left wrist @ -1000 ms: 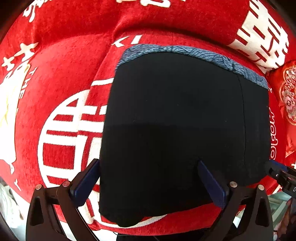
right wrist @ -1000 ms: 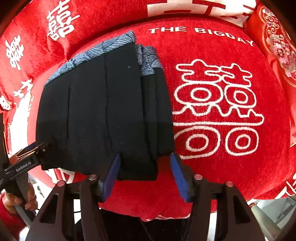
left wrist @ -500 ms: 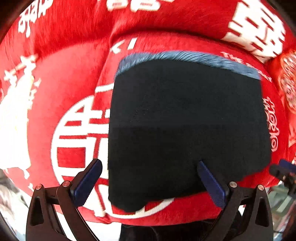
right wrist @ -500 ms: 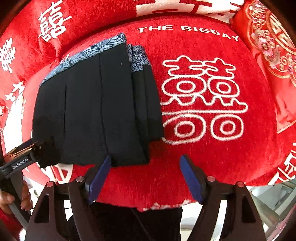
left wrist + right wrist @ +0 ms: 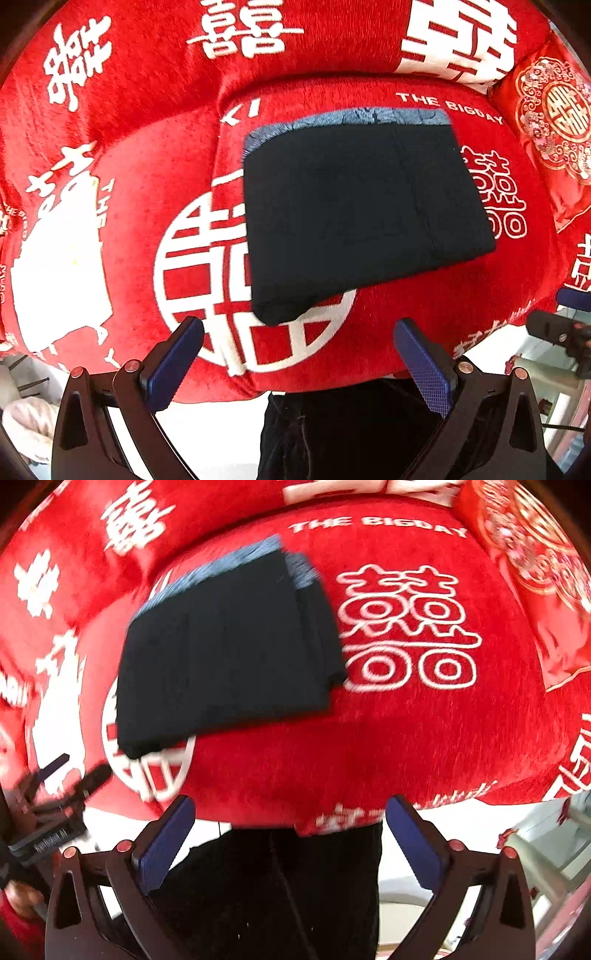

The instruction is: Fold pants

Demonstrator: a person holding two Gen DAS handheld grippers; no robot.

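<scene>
— What do you have on the left wrist view?

— My left claw [image 5: 297, 363] is spread wide with nothing between the pads, hanging off the front edge of the red cushion [image 5: 424, 325]. The pants [image 5: 354, 218] lie on that cushion as a folded black packet, grey-blue waistband toward the back edge. One front corner of the packet droops nearer the front edge than the rest, so I judge the stack slightly skewed — a nudge there could slide the top layer off.

— And the right wrist?

— The right claw [image 5: 288, 838] is also splayed and empty, clear of the cushion's front edge. The view is blurred, but I can make out the layers stepped along the packet's right side, waistband ends peeking out. The surface is plush and domed; I think a loose fold could relax or creep toward the front edge. If I went back in, an open pad catching that stepped side would likely undo the fold.
</scene>
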